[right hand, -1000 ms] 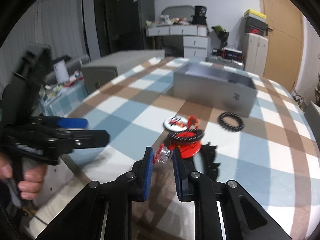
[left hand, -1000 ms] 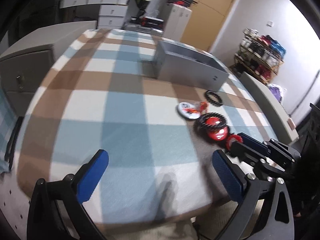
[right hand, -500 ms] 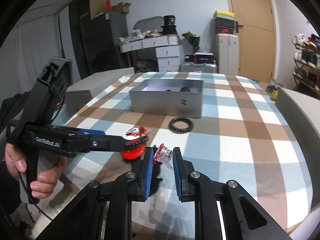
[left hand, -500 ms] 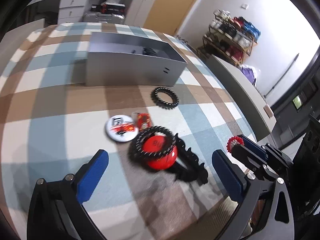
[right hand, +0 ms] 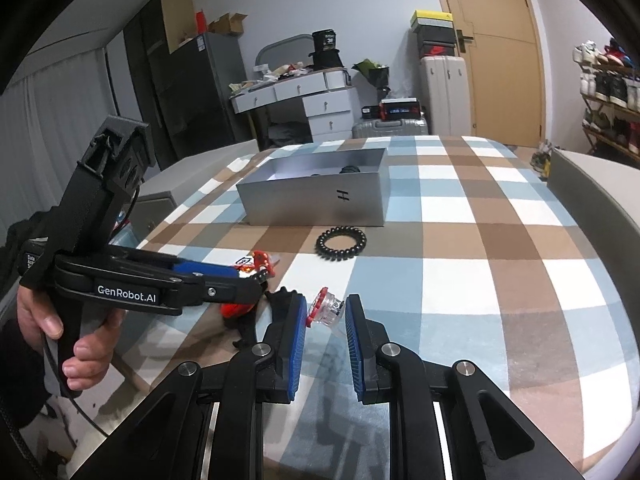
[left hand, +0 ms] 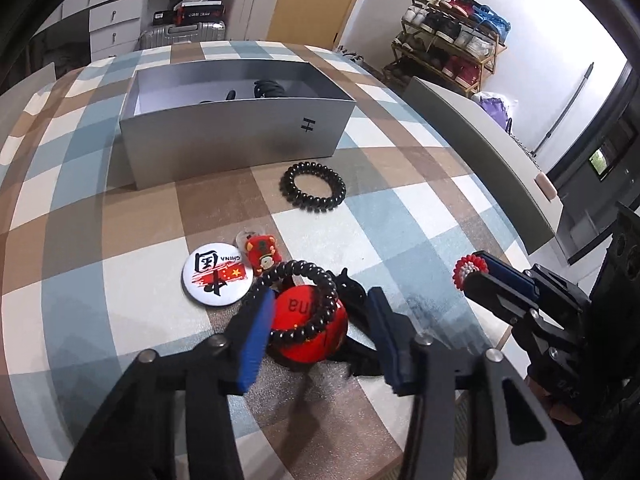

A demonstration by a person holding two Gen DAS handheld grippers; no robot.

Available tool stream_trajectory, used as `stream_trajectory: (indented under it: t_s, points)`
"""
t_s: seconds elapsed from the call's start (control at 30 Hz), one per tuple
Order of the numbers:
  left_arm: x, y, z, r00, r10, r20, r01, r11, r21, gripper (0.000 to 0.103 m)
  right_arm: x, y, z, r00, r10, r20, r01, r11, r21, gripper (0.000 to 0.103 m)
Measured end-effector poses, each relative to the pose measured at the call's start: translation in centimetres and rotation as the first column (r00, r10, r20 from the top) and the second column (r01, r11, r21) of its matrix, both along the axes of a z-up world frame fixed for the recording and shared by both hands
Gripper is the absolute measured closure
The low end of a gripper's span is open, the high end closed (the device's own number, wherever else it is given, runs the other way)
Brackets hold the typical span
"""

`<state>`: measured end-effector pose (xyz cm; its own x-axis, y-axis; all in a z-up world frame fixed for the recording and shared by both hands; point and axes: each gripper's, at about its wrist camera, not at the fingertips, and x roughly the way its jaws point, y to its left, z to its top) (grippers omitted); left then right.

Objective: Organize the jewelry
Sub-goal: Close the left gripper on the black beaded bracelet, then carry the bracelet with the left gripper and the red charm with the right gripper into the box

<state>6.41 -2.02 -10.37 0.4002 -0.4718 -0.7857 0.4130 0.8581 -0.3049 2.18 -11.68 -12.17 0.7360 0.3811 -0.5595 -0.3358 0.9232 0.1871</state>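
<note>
The left claw (left hand: 316,330) has just been closing around the red badge (left hand: 308,332) and black coil bracelet (left hand: 298,304) on the tabletop (left hand: 400,240), likely gripping; the right claw (right hand: 326,334) stays clamped on a small clear charm (right hand: 328,310), bound for the grey box (left hand: 224,136).

Black left gripper (right hand: 256,280) marked "GenRobot.AI", blue-padded jaws, silver screws, dark sleeve.

Box (left hand: 224,136) contents mostly hidden
</note>
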Motion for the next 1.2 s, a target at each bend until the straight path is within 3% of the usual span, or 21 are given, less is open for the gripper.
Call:
stream_trajectory:
  t_s: [0.07, 0.2, 0.33, 0.6, 0.83, 1.0, 1.2]
  points:
    - [-0.1, -0.1, 0.2, 1.000, -0.001, 0.014, 0.001, 1.000, 0.012, 0.065, 0.0, -0.2, -0.1, 1.000, -0.002, -0.002, 0.002, 1.000, 0.005, 0.084]
    - [-0.1, -0.3, 0.0, 1.000, -0.004, 0.014, 0.004, 0.999, 0.041, 0.085, 0.0, -0.5, -0.2, 1.000, -0.006, -0.005, 0.006, 1.000, 0.009, 0.084]
    - [-0.1, -0.3, 0.0, 1.000, -0.003, 0.025, 0.001, 0.996, 0.087, 0.097, -0.1, -0.7, -0.1, 1.000, -0.009, -0.003, 0.009, 1.000, 0.013, 0.084]
    - [-0.5, 0.6, 0.5, 1.000, 0.009, 0.028, -0.010, 0.999, 0.033, 0.098, -0.3, -0.5, 0.4, 1.000, -0.005, 0.012, 0.005, 1.000, 0.011, 0.084]
    - [-0.7, 1.0, 1.3, 0.998, 0.028, 0.055, -0.031, 0.998, 0.047, 0.098, -0.5, -0.1, 0.9, 1.000, 0.003, 0.019, -0.004, 1.000, 0.012, 0.084]
    - [-1.0, 1.5, 2.2, 0.996, 0.037, 0.075, -0.039, 0.999, 0.014, 0.098, -0.2, 0.3, 1.5, 0.999, 0.020, 0.028, -0.020, 1.000, 0.012, 0.084]
    - [-0.6, 1.4, 4.3, 0.993, 0.016, 0.114, -0.015, 1.000, -0.009, 0.098, 1.6, 0.9, 3.0, 0.998, 0.055, 0.036, -0.058, 0.995, 0.078, 0.084]
